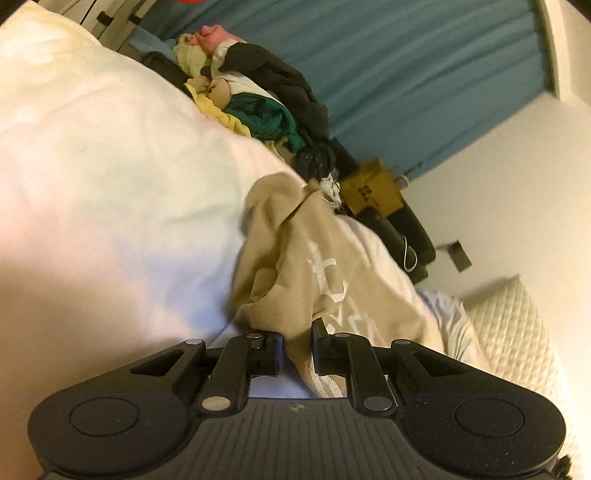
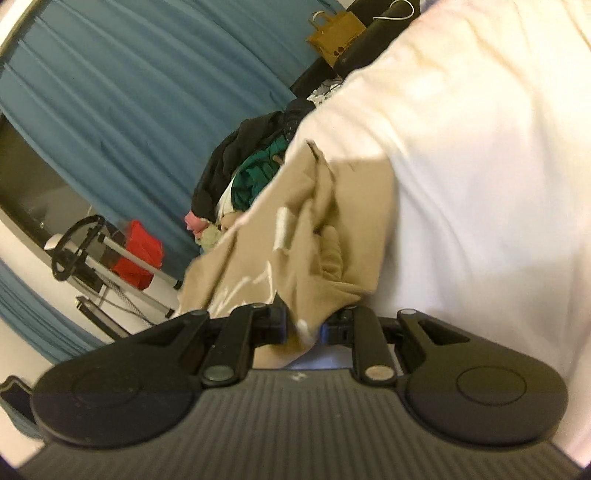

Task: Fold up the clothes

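The white bedding [image 1: 122, 177] fills most of both views, a broad pale surface, soft with blur. Behind it hangs the blue curtain [image 1: 406, 74], running along the far side of the room in long folds. Against that curtain, on the far edge of the bedding, sits the pile of clothes [image 1: 266, 107]: black, green, yellow and pink pieces heaped together, unfolded.

Spread over the bedding nearer the cameras is the beige garment [image 1: 325, 266], crumpled, with white lettering across it. It stretches between the two tools, one end at each. The left gripper [image 1: 298, 350] is clamped on one bunched edge of it, cloth pinched tight between the two black fingers [image 1: 271, 354]. The right gripper [image 2: 304, 326] is likewise closed on cloth, a fold of the same beige garment squeezed between its pads and trailing down past them.

Beyond the pile, a brown paper bag [image 2: 338, 35] with handles stands beside something dark. In the right view a red bag [image 2: 142, 254] sits on the floor next to a black and silver frame [image 2: 96, 258]; what that frame is, hard to tell. A quilted white pillow [image 1: 517, 332] lies at the left view's right edge.
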Demonstrator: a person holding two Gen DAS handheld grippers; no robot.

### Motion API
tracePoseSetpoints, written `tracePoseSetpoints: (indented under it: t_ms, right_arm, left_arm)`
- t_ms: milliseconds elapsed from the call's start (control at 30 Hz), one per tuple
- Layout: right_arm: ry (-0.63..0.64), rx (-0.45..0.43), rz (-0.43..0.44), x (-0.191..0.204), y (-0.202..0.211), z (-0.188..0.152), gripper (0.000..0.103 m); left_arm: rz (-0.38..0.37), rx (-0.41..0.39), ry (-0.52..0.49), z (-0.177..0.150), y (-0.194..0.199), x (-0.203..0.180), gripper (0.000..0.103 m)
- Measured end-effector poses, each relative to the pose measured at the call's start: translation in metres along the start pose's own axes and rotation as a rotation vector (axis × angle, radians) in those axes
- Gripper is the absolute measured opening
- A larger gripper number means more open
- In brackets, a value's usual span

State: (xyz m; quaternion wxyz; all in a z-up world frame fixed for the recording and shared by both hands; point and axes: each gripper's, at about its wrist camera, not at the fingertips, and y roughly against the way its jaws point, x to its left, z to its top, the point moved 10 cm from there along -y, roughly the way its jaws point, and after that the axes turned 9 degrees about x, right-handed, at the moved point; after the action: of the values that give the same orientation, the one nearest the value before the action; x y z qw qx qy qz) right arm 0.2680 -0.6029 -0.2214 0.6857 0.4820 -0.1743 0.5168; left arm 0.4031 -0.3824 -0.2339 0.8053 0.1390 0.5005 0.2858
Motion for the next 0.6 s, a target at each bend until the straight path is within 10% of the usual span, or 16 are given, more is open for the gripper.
tracePoseSetpoints:
  t_ms: [300, 533, 600]
  right_arm:
    - [-0.093, 0.081, -0.154, -0.012, 0.022, -0.011, 0.025]
    - [0.135, 0.136, -0.319, 0.032, 0.084, -0.016, 0.026]
    - [0.203, 0.106, -0.306, 0.054, 0.109, -0.015, 0.053]
  left_arm:
    - [0.162, 0.047, -0.143, -0.016, 0.03, -0.032, 0.038]
    - [0.244, 0.034, -0.301, -0.035, 0.101, -0.099, 0.063]
    - [0.255, 0.022, -0.335, -0.042, 0.126, -0.122, 0.08]
